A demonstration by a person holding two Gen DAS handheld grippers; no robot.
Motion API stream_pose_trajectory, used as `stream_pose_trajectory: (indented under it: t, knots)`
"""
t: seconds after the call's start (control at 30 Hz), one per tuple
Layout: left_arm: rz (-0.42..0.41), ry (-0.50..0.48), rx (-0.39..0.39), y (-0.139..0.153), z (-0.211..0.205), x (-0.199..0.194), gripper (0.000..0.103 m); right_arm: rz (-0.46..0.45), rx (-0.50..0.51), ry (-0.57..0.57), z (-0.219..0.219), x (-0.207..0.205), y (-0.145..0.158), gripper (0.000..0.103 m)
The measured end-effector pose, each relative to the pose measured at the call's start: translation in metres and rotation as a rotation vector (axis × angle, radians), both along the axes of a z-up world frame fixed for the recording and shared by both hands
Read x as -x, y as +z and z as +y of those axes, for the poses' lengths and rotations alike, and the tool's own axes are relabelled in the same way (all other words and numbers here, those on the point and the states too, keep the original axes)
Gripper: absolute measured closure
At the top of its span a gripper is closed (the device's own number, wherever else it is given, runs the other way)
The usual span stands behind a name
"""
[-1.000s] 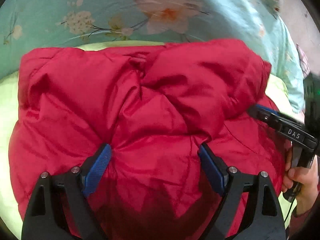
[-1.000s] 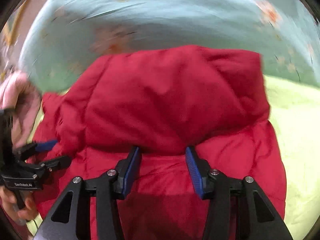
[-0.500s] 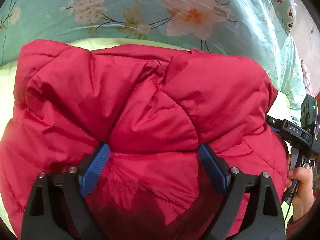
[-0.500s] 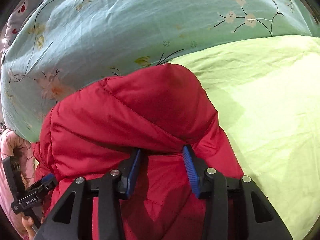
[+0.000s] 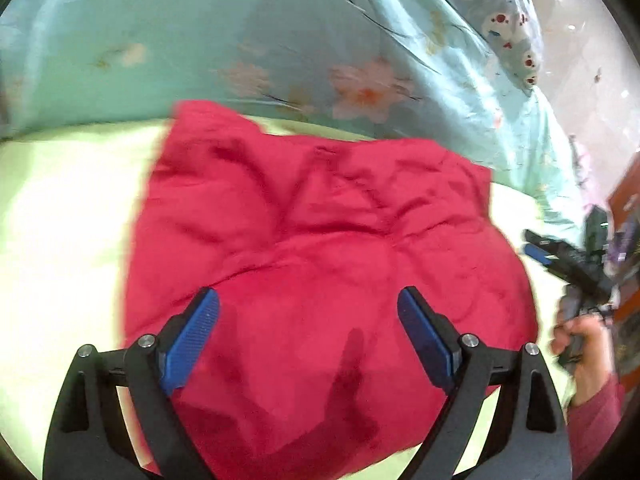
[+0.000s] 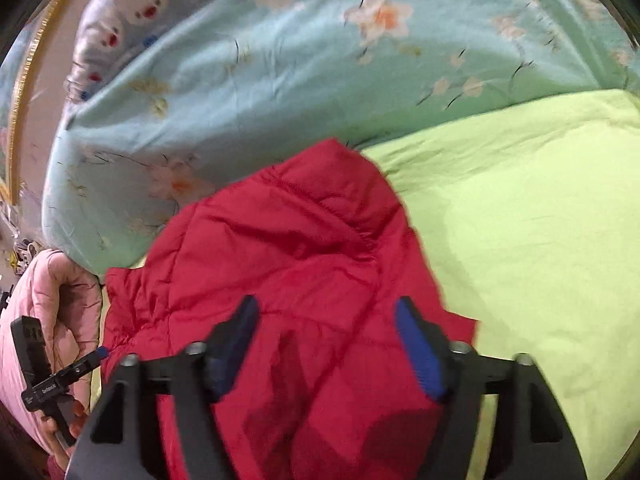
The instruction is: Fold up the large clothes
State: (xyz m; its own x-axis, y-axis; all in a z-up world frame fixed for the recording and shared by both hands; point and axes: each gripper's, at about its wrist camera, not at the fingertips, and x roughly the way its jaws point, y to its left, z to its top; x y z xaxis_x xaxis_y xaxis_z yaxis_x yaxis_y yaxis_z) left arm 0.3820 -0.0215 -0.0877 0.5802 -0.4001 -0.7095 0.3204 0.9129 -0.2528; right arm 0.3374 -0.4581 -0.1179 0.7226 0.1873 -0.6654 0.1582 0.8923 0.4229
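A red puffer jacket (image 5: 320, 264) lies folded in a thick bundle on the lime-green bed sheet (image 5: 68, 216). My left gripper (image 5: 308, 320) is open above its near part, holding nothing. The jacket also shows in the right wrist view (image 6: 288, 272). My right gripper (image 6: 326, 336) is open above it, empty. Each gripper appears in the other's view: the right one at the jacket's right side (image 5: 560, 258), the left one at the left edge (image 6: 68, 376).
A turquoise floral quilt (image 5: 280, 52) is piled behind the jacket. A cartoon-print pillow (image 6: 120, 36) lies beyond it. A pink padded garment (image 6: 44, 320) hangs at the bed's left edge. Bare green sheet (image 6: 540, 240) stretches to the right.
Both grippers have drawn back and lifted off the jacket. The right gripper's jaws have opened wider. The folded bundle now lies flatter on the sheet.
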Motion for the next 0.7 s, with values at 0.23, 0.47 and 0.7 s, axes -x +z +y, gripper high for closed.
stream_pose_trajectory:
  t: [0.23, 0.47, 0.7]
  knots:
    - [0.058, 0.107, 0.079, -0.023, 0.069, 0.016, 0.011, 0.036, -0.05, -0.05, -0.037, 0.02, -0.007, 0.018]
    - [0.222, 0.087, 0.241, -0.063, 0.098, 0.002, 0.011, 0.086, -0.162, -0.011, -0.055, 0.028, -0.033, 0.008]
    - [0.32, 0.044, 0.291, -0.09, 0.097, -0.017, 0.005, 0.151, -0.25, 0.062, -0.059, 0.02, -0.059, 0.007]
